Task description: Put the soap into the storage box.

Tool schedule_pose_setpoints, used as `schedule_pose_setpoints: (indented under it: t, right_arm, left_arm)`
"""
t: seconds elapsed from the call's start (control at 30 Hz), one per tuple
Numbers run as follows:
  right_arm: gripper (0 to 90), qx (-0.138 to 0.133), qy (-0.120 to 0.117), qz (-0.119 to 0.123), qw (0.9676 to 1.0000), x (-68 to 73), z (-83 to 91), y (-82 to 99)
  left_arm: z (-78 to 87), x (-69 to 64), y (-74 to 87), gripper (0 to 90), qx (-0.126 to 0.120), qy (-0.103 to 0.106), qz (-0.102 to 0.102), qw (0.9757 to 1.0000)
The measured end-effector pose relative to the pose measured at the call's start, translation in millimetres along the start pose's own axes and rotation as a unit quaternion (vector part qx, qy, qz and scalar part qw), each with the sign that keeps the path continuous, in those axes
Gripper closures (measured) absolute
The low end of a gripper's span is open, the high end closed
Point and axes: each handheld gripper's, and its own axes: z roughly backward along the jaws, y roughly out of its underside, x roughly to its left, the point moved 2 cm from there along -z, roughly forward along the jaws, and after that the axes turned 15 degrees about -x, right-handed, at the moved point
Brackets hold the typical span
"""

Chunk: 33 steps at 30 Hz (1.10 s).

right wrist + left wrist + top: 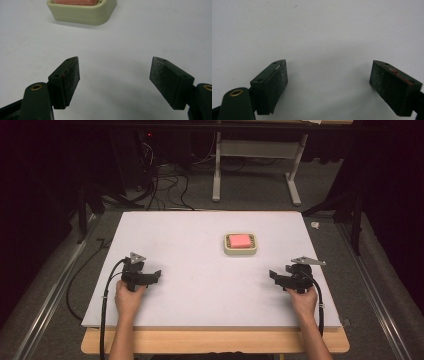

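Two grippers rested low on the white rectangular surface (pixel 200 270), one at each near corner, and neither had hold of anything. The left gripper (pixel 328 80) stood with its jaws spread wide over bare white board, and the right gripper (pixel 115 77) was spread just as wide, with nothing between its pads. Ahead of the right gripper, somewhat toward the middle of the surface, sat the shallow cream-coloured rectangular tray (pixel 240 251) with a flat pink block (pixel 240 241) lying inside it (a sponge or a bar of soap, by the look; the pictures did not settle which). In the right gripper view the tray (pixel 82 15) lay straight beyond the jaws and well apart from them, with the pink block (pixel 75 2) just visible at the top edge.

The right gripper looked the likelier one to reach for it, being nearer. The risks, as I judged them, lay in the approach. The tray was light and stood loose on a smooth surface, so a jaw that came in low and struck its rim would push it away. The block sat recessed within the rim, leaving little of its sides exposed; jaws closing too high could slip off, and jaws closing too wide could clamp the tray wall along with it and lift both.
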Motion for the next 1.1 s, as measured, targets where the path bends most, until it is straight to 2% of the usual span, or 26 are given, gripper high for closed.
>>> schedule_pose_setpoints:
  t: [0.1,0.47,0.67,0.83,1.1]
  right_arm:
    - [24.7,0.004,0.001,-0.002,1.0,1.5,-1.5,2.5]
    - [24.7,0.013,0.008,0.015,0.9998,7.1,-8.6,10.4]
    - [24.5,0.023,0.019,0.042,0.9987,13.0,-11.6,13.2]
    - [23.6,0.046,0.027,0.083,0.9951,21.4,-16.6,15.5]
    - [22.9,0.046,0.02,0.076,0.9959,19.8,-16.9,15.7]
  left_arm:
    - [-0.1,-0.1,0.1,15.3,-0.001,0.0,0.0,1.0]
    - [0.1,-0.2,0.0,15.3,0.0,0.0,0.0,1.0]
    - [0.1,-0.2,0.0,15.3,0.0,0.0,0.0,1.0]
    - [0.0,-0.1,0.1,15.3,-0.001,0.0,0.0,1.0]
    - [0.0,-0.1,0.1,15.3,-0.001,0.0,0.0,1.0]
